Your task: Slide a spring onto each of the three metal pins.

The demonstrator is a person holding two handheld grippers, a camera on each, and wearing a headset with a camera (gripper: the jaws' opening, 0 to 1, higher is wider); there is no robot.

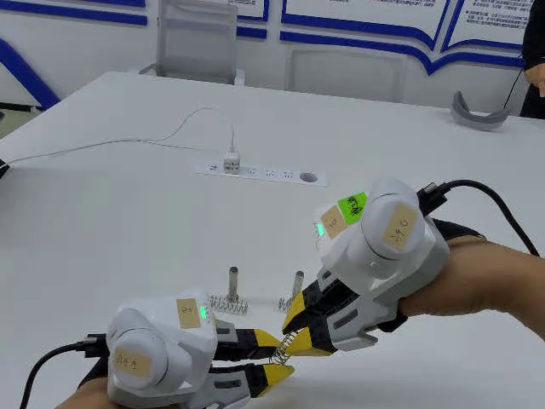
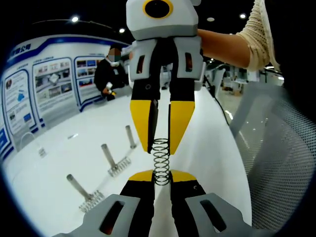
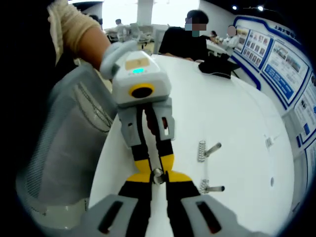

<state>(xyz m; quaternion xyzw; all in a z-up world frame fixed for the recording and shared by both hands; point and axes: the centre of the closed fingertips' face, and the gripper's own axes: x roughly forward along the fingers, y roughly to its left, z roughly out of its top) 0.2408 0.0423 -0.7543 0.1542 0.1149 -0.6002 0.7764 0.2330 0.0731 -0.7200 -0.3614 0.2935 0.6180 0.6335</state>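
Observation:
A small metal spring (image 1: 285, 344) hangs between both grippers near the table's front edge. My left gripper (image 1: 274, 360) is shut on one end of the spring (image 2: 160, 160). My right gripper (image 1: 298, 330) comes in from the right and pinches the other end; in the right gripper view the spring (image 3: 158, 175) shows end-on between the yellow tips. Just beyond stand upright metal pins (image 1: 232, 283) (image 1: 297, 283), with loose springs (image 1: 228, 304) lying at their feet. The left gripper view shows three pins (image 2: 77, 185) (image 2: 107, 155) (image 2: 130, 136) in a row to the left.
A white power strip (image 1: 260, 173) with a plugged charger and cable lies mid-table. A grey chair (image 1: 196, 38) stands at the far edge, and a grey curved object (image 1: 479, 112) rests at the far right. A person (image 2: 106, 74) stands by the wall boards.

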